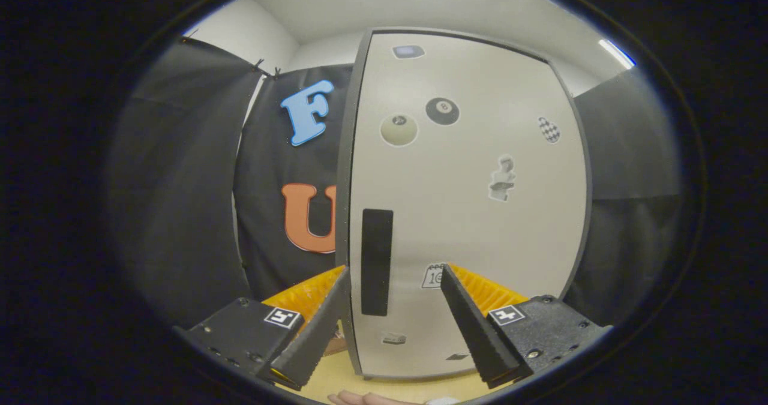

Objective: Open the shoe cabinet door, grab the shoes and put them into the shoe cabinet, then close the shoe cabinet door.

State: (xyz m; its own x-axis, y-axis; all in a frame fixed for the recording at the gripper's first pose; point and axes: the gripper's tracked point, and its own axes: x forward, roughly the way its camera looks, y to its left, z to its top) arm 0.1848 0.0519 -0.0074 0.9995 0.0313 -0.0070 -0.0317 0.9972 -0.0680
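Gripper (393, 279) is hanging open, fingers standing wide apart and gripping nothing; the left finger (321, 318) is sitting just outside the door's left edge, the right finger (474, 327) is lying over the door face. Between them, nearer the left finger, the dark upright handle (377, 262) is showing on the door (468, 213), which looks closed or nearly so, edge flush with the cabinet frame. Whether the fingertips are touching the panel I cannot tell. Stickers are scattered beyond the fingers, higher up the door. Below the fingers a strip of pale floor (336, 375) is showing, with part of a hand (360, 398) at its near edge. Shoes are not identifiable; something small is sitting behind the left finger at the door's foot, too hidden to name. Judging the step as opening the door. Risks: the handle looks flat or recessed, so fingers closing could be sliding off it; the left finger could be catching on the frame edge instead of the handle; pulling off-axis could be shifting the whole cabinet rather than swinging the door.
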